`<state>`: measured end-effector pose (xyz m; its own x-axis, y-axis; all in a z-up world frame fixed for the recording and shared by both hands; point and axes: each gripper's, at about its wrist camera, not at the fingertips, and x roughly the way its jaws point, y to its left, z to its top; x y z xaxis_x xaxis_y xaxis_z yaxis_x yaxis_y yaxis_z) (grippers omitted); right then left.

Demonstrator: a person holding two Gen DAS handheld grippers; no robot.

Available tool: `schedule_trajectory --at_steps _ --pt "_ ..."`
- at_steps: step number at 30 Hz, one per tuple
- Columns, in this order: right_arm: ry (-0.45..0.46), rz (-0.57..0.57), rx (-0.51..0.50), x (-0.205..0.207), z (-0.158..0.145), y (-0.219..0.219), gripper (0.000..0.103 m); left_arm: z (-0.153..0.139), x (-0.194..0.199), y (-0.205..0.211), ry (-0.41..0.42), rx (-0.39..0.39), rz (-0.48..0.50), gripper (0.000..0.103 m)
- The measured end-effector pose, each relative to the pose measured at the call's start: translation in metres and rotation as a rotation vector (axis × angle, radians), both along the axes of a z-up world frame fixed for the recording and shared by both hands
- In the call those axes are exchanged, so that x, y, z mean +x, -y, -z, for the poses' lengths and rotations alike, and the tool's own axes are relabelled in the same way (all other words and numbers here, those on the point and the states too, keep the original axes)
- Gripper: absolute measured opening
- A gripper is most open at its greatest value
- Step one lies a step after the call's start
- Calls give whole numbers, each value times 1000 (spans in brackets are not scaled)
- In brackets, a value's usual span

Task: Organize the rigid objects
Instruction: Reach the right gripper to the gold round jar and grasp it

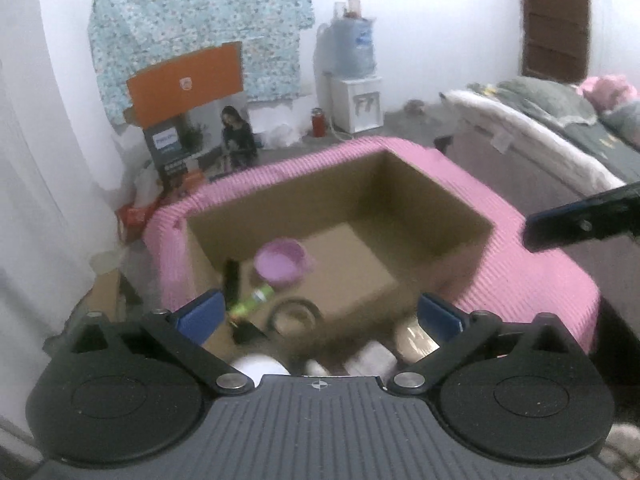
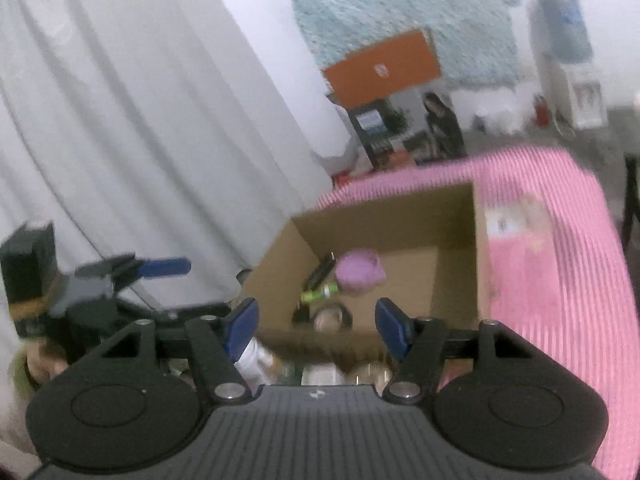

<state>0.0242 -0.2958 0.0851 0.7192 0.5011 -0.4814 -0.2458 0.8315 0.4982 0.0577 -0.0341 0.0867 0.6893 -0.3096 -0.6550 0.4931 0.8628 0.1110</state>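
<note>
Pink ribbed cloth [image 1: 540,272] is draped around the cardboard box [image 1: 400,200]; both tools, left [image 1: 320,316] and right [image 2: 316,324], are angled down over it, spread wide, empty. Pink bowl [image 1: 280,266] is seen inside.

The setting was a home, most likely a bedroom. A bed [image 1: 560,128] with rumpled grey bedding stood along the right side. A water dispenser [image 1: 356,80] carrying a large bottle stood against the white wall, a floral cloth [image 1: 192,24] hung beside it, and a white curtain [image 2: 120,120] covered the left side; blur limited finer detail
</note>
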Motion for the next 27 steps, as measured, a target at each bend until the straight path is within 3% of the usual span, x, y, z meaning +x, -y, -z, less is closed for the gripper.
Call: schedule_trajectory --at_steps 6,11,16,23,27 --pt "-124 53 122 -4 57 6 66 49 -18 24 -89 -26 66 101" --pt "-219 65 158 7 93 8 58 83 -16 45 -153 10 126 88" --pt "-259 41 162 23 110 7 53 106 -14 61 -215 45 153 82" --pt "-296 -9 112 57 117 3 51 122 -7 78 -219 93 165 79" --pt "-324 -30 93 73 124 2 45 130 1 82 -207 107 160 79"
